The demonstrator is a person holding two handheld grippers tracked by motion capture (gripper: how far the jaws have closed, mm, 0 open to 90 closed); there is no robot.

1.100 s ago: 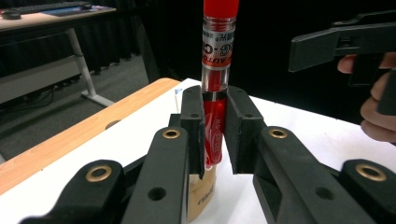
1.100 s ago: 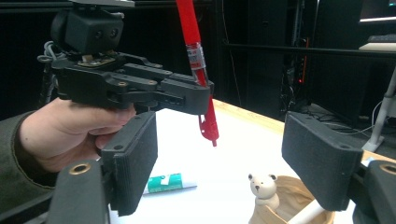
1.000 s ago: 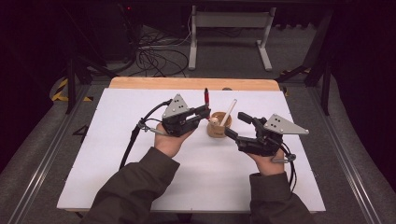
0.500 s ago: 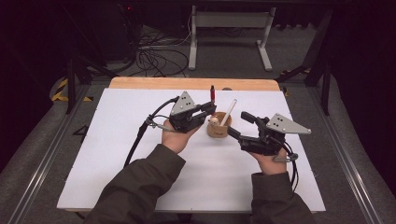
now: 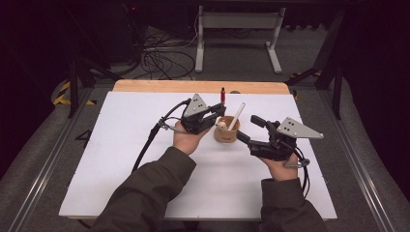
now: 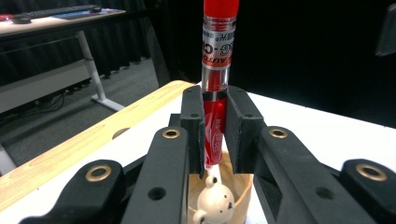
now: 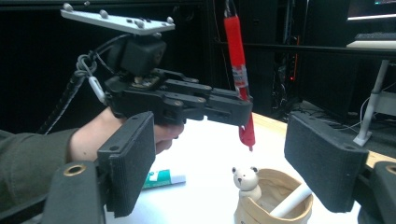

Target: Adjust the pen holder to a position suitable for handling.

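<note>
My left gripper (image 5: 220, 110) is shut on a red pen (image 5: 223, 94) that stands upright, tip down. The pen (image 6: 215, 70) hangs just above a small wooden cup (image 6: 238, 184) with a white bear figure (image 6: 215, 201) on its rim. A white stick (image 5: 237, 116) leans inside the cup (image 5: 226, 133). My right gripper (image 5: 247, 128) is open just right of the cup, not touching it. From its own view its pads (image 7: 133, 158) frame the cup (image 7: 275, 186), the bear (image 7: 245, 179), the pen (image 7: 238, 60) and the left gripper (image 7: 224, 109).
The cup stands on a white board (image 5: 121, 159) with a wooden strip (image 5: 159, 86) along the far edge. A green and white tube (image 7: 163, 178) lies on the board beyond the left hand. A desk frame (image 5: 237, 29) and cables (image 5: 159, 58) sit on the floor behind.
My left gripper has carried the red pen to the right and slightly down, to just over the cup. The right gripper has stayed where it was.
</note>
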